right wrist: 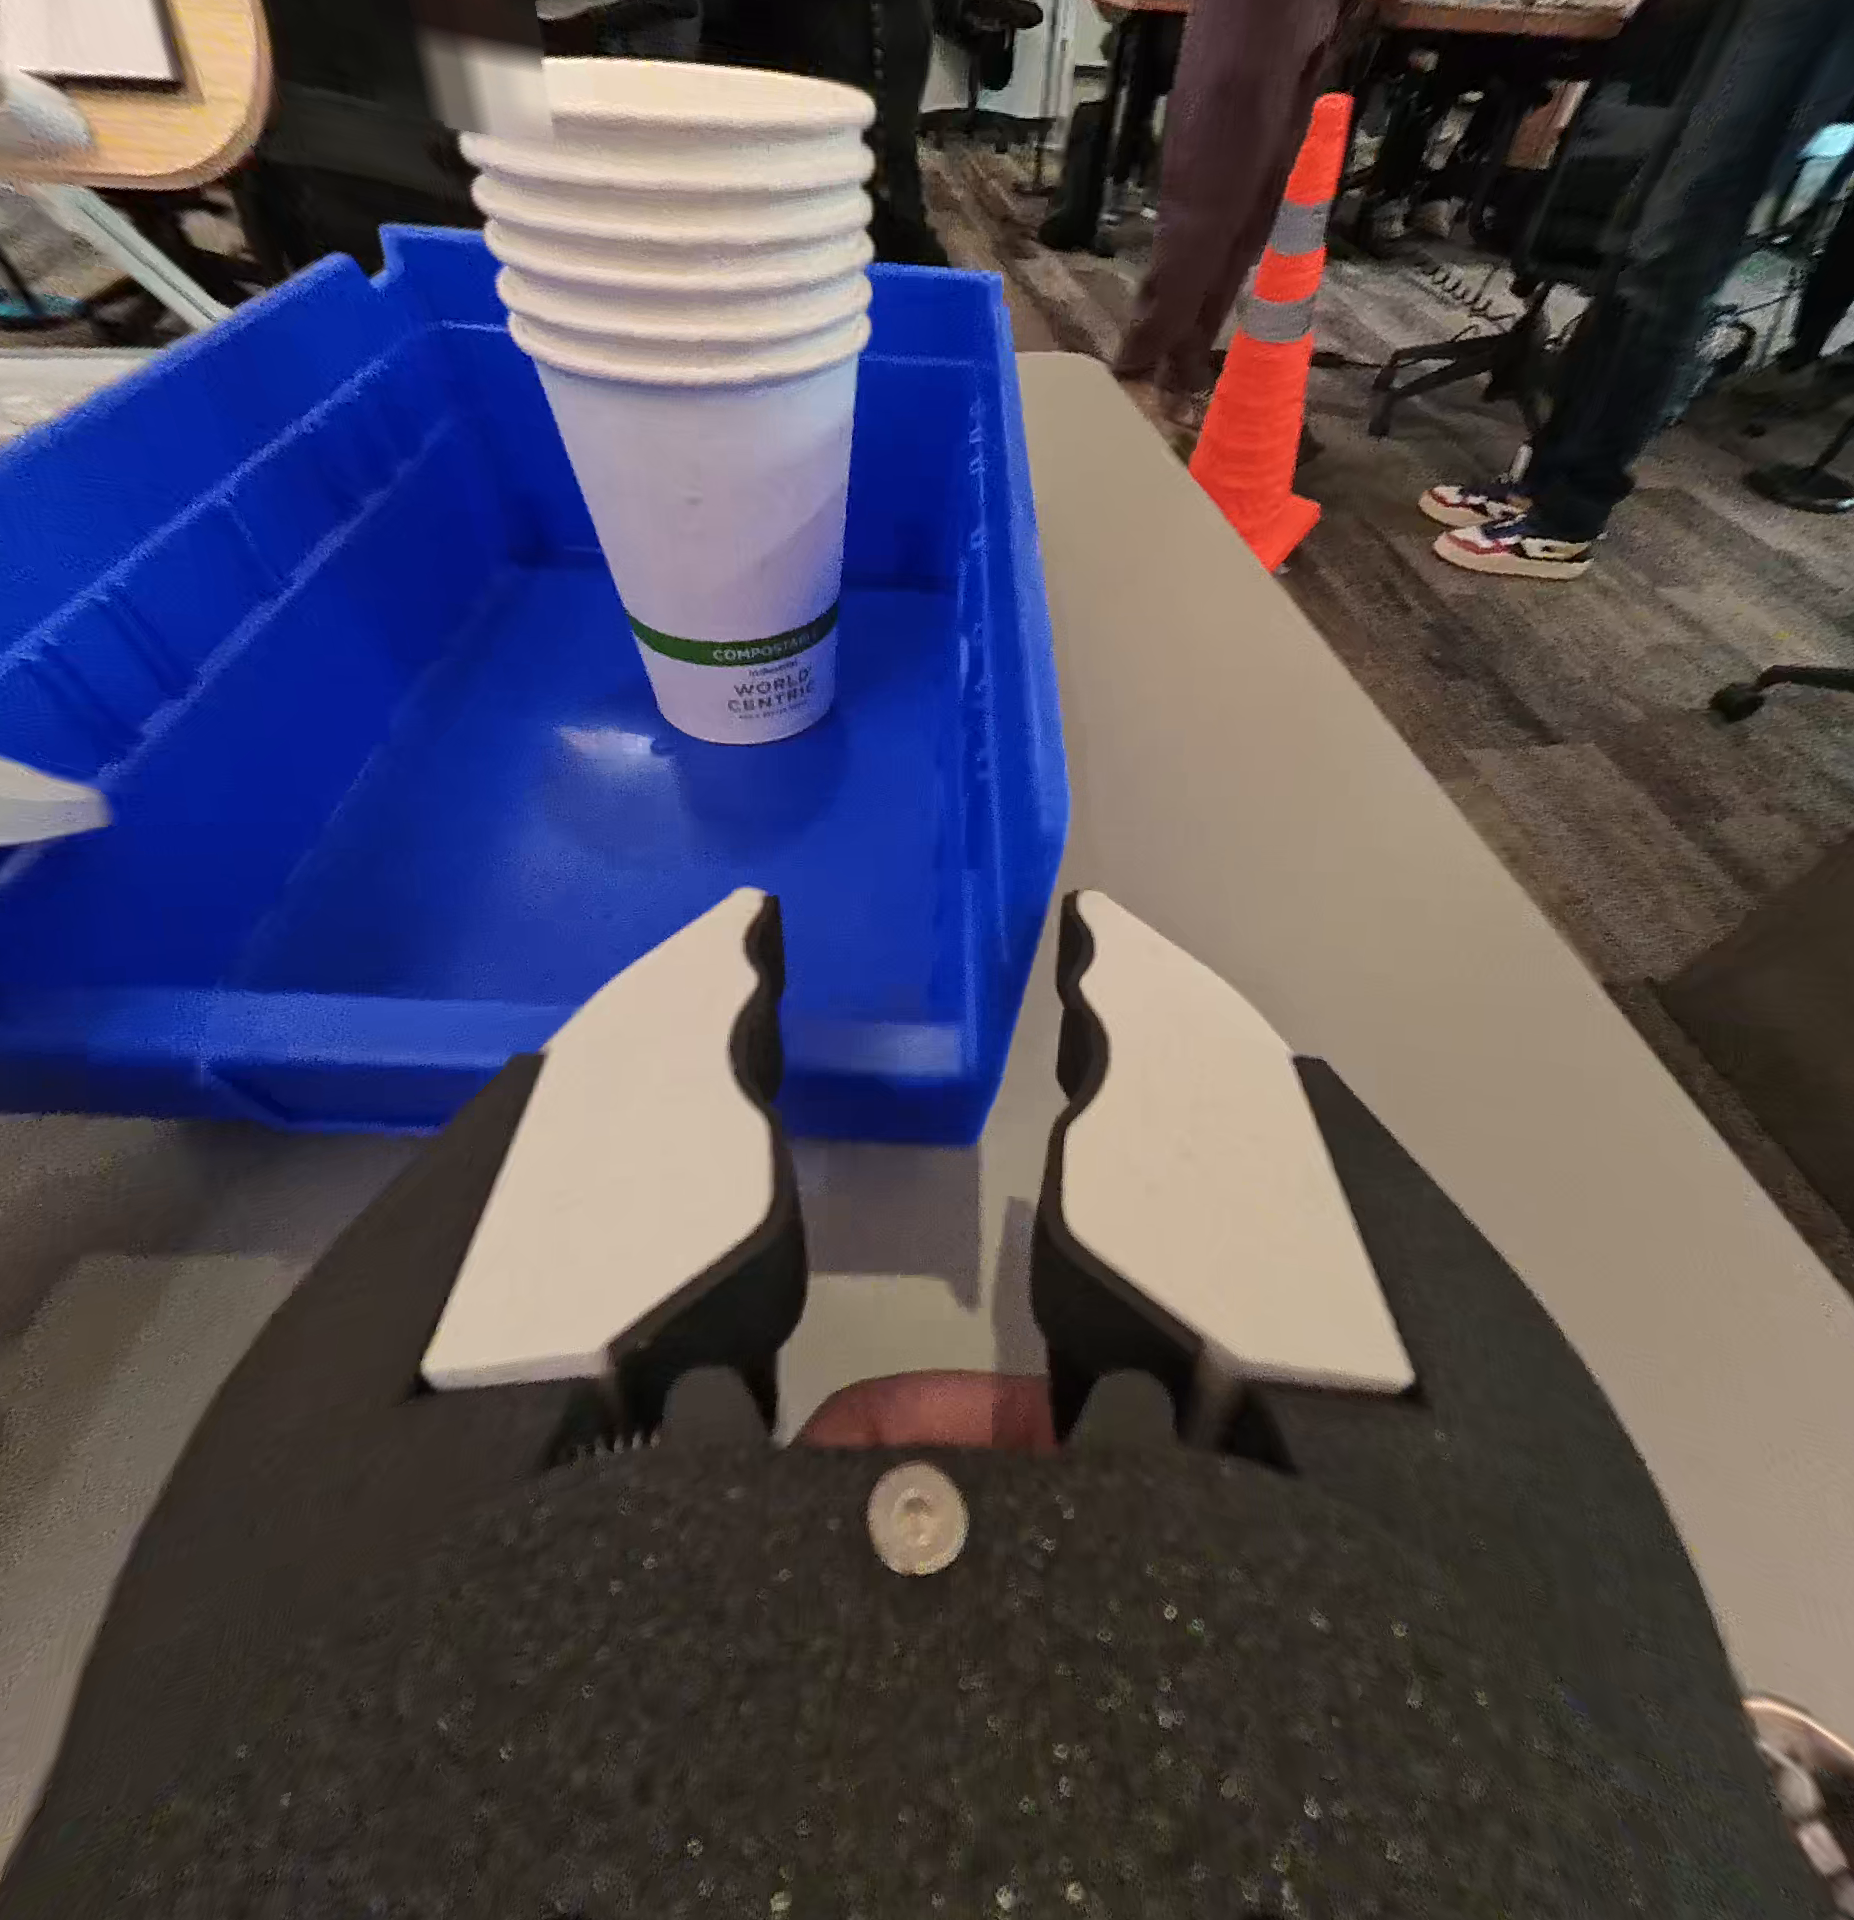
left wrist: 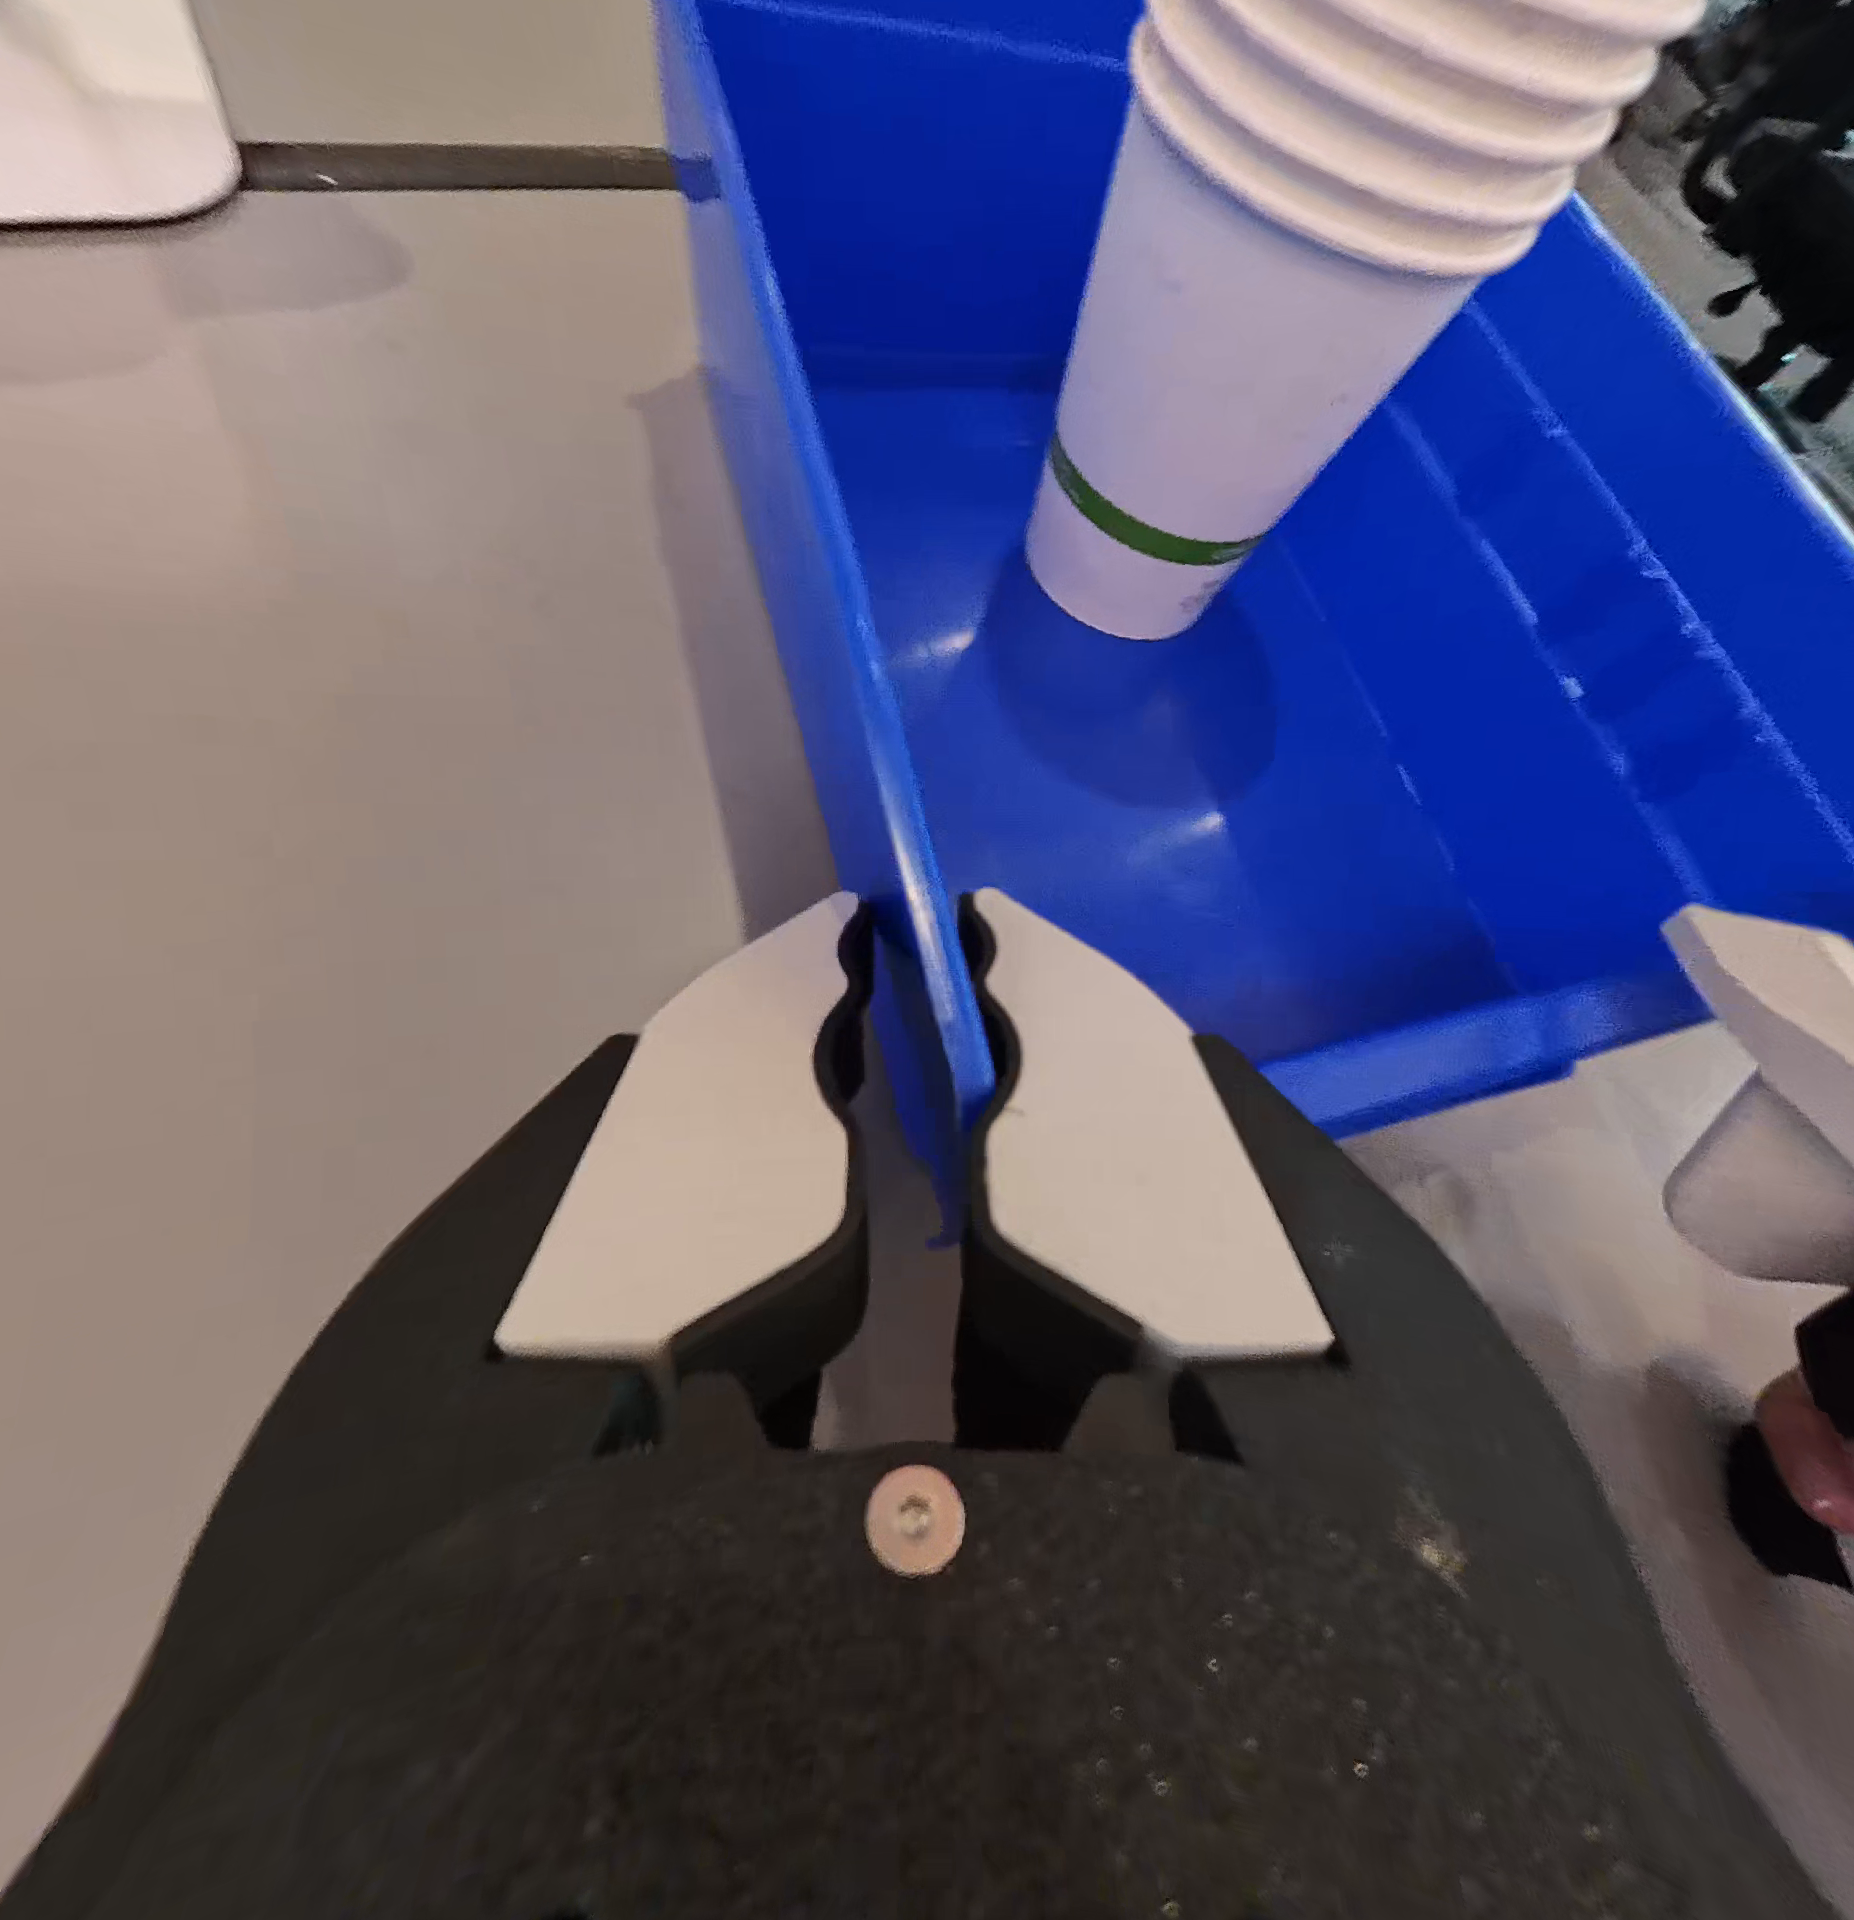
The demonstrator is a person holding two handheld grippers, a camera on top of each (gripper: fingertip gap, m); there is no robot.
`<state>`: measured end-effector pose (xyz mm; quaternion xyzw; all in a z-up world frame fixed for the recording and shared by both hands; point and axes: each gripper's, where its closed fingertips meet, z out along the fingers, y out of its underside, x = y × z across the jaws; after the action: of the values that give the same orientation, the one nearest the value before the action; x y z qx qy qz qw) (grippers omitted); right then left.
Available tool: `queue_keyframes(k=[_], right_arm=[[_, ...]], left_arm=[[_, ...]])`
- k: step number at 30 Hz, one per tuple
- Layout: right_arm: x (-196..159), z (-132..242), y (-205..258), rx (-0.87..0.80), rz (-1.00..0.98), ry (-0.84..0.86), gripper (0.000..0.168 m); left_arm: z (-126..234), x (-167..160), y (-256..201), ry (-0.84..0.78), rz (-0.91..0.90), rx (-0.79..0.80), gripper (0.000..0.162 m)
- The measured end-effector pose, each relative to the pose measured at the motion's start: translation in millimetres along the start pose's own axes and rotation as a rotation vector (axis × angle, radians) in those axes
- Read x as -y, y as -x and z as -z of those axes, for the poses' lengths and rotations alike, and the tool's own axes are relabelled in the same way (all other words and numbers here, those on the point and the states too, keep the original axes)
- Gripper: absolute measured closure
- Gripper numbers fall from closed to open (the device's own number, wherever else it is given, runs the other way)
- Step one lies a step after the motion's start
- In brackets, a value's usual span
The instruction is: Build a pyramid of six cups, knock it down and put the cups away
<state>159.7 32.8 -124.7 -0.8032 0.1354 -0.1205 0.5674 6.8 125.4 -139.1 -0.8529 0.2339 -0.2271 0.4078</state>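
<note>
My left gripper [left wrist: 915,914] is clamped on the left side wall of the blue bin [left wrist: 1681,665], right at its near corner; one finger sits outside the wall, the other inside. The wall runs straight ahead from between the fingertips.

Stack of cups [left wrist: 1255,343]: nested, white, rims up, green band near the base of the bottom cup. It stands on the bin floor ahead of the left gripper and off to its right, toward the far end of the bin. From this angle it looks tilted, which may be lens distortion.

My right gripper [right wrist: 918,914] is spread apart, holding nothing. It hovers at the bin's [right wrist: 279,582] near right corner: left fingertip over the front lip, right fingertip over the grey table [right wrist: 1266,831] just outside the right wall. The stack of cups [right wrist: 694,416] is straight ahead and slightly left, well beyond the fingertips, no contact. It looks upright in this view.

The tip of the left gripper [right wrist: 29,800] shows at the far left edge of the right wrist view, against the bin's left wall.

Beyond the table to the right: an orange traffic cone [right wrist: 1276,353] on the floor, with a person's legs and sneakers [right wrist: 1515,530] nearby.
</note>
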Motion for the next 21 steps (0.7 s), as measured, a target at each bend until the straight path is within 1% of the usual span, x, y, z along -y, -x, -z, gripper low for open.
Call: queue_keyframes(k=[1, 2, 5, 9, 14, 18, 21], right_arm=[[0, -2, 1, -0.031, 0.006, 0.005, 0.121], [1, -2, 2, -0.058, 0.005, 0.006, 0.128], [5, 2, 16, -0.059, -0.075, -0.013, 0.163], [17, 8, 61, -0.006, -0.092, -0.035, 0.165], [34, 14, 142, 0.102, -0.086, -0.073, 0.165], [27, 10, 210, 0.204, -0.046, -0.029, 0.165], [20, 9, 240, 0.233, -0.016, -0.005, 0.165]], left_arm=[[4, 0, 5, -0.008, -0.012, 0.023, 0.153], [8, -1, 10, -0.011, -0.017, 0.035, 0.155], [20, -3, 27, -0.027, -0.012, 0.069, 0.158], [46, 4, 64, -0.049, -0.017, 0.116, 0.158], [98, 15, 131, -0.086, -0.021, 0.22, 0.158], [132, 3, 190, -0.074, 0.014, 0.3, 0.158], [142, -12, 220, -0.061, 0.046, 0.332, 0.159]])
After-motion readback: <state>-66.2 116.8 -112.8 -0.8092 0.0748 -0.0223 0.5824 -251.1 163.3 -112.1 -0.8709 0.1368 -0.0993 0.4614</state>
